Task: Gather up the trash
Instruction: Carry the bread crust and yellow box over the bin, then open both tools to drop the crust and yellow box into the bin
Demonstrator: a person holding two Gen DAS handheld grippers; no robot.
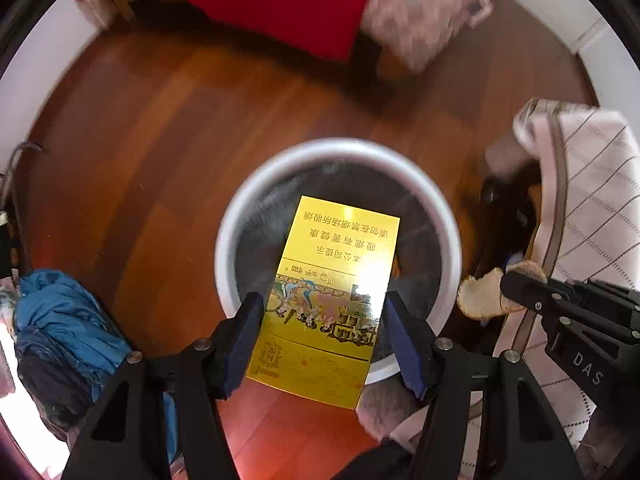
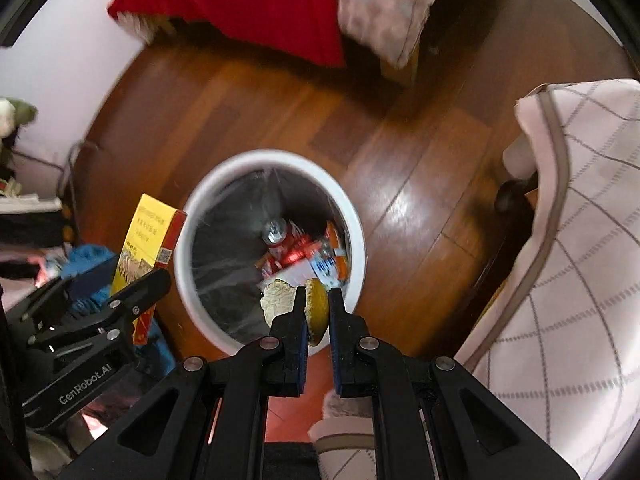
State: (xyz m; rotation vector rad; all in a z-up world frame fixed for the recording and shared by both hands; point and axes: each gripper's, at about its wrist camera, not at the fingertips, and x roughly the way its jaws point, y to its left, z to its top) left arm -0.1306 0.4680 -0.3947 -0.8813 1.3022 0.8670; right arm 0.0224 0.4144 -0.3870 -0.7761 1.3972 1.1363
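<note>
With the glossy yellow cardboard box (image 1: 326, 300) clamped in the left claw (image 1: 324, 332) above the white round bin (image 1: 452, 248) and a pithy fruit peel (image 2: 316, 308) pinched in the right claw (image 2: 318, 320), either could be dropped onto the wooden floor (image 1: 168, 152) if released off-centre.

Glossy gold cardboard cigarette box (image 1: 332, 292), rough-pithed fruit peel (image 2: 316, 312), smooth white plastic bin (image 2: 356, 236) with clear film liner, polished wooden floor (image 1: 180, 128), matt black grippers.

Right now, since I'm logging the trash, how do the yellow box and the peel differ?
The yellow box is a flat, printed, shiny carton; the peel is a small, rough, curved scrap. The box keeps the left gripper wide; the peel leaves the right gripper nearly closed. Both are held above the white bin.
</note>
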